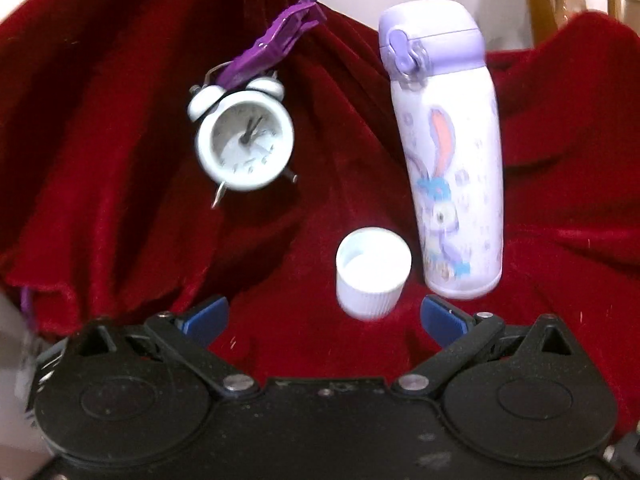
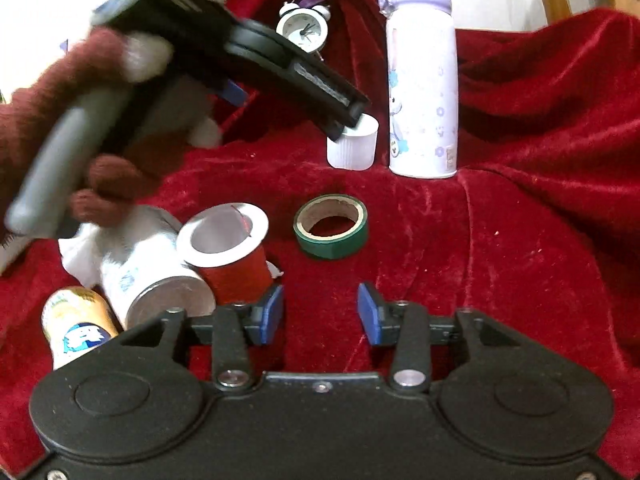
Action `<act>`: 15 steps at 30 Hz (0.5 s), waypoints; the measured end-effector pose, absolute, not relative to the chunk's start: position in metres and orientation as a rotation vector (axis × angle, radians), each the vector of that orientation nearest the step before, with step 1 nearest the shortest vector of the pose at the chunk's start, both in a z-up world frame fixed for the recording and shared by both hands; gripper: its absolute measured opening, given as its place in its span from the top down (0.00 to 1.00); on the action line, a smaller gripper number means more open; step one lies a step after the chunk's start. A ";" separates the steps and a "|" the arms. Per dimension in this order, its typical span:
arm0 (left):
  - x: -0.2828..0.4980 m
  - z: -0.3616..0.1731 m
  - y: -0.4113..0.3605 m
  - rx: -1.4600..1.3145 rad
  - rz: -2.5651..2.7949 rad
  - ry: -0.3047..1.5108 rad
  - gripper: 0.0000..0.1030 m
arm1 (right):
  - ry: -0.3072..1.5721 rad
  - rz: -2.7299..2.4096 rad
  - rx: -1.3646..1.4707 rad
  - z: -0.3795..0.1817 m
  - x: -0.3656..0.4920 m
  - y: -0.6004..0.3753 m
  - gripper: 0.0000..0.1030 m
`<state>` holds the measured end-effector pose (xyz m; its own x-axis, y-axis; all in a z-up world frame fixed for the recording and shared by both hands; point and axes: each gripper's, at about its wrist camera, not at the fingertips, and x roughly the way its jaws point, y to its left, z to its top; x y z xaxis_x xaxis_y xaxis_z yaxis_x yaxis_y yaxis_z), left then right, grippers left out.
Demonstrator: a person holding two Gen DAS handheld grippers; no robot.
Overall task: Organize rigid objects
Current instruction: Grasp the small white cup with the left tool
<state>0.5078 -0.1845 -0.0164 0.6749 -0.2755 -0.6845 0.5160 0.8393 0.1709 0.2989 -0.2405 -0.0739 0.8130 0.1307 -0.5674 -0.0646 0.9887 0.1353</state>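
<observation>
**Tongs spread over the white cap**

Left tongs [image 1: 324, 314] hang released, blue pads either side of the white cap [image 1: 373, 272] at lower centre of the left view, not yet touching it. Right tongs [image 2: 320, 314] are released too, empty, below the green tape roll [image 2: 331, 226]. To grasp well, I'd judge: settle lower, centre the ribbed wall, squeeze evenly. The cap stands mouth up, axis vertical, just beside the upright lilac bottle [image 1: 448, 152] on the red cloth [image 1: 560, 160].
</observation>
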 end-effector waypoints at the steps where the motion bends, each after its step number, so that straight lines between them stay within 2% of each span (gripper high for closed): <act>1: 0.514 -0.015 -0.186 0.354 -0.458 0.703 0.00 | 0.611 0.110 0.127 -0.074 0.299 -0.243 0.58; 4: 0.534 -0.018 -0.200 0.370 -0.484 0.772 0.00 | 0.606 0.119 0.155 -0.076 0.299 -0.247 0.58; 10: 0.537 -0.034 -0.219 0.504 -0.491 0.754 0.00 | 0.602 0.124 0.179 -0.076 0.298 -0.248 0.58; 12: 0.538 -0.040 -0.225 0.538 -0.494 0.750 0.12 | 0.601 0.128 0.189 -0.076 0.298 -0.249 0.58; 13: 0.539 -0.042 -0.226 0.545 -0.501 0.756 0.38 | 0.601 0.129 0.193 -0.077 0.298 -0.249 0.58; 14: 0.541 -0.045 -0.227 0.539 -0.518 0.779 0.55 | 0.601 0.130 0.195 -0.077 0.298 -0.250 0.58; 15: 0.545 -0.046 -0.228 0.527 -0.527 0.800 0.57 | 0.601 0.130 0.195 -0.077 0.299 -0.250 0.58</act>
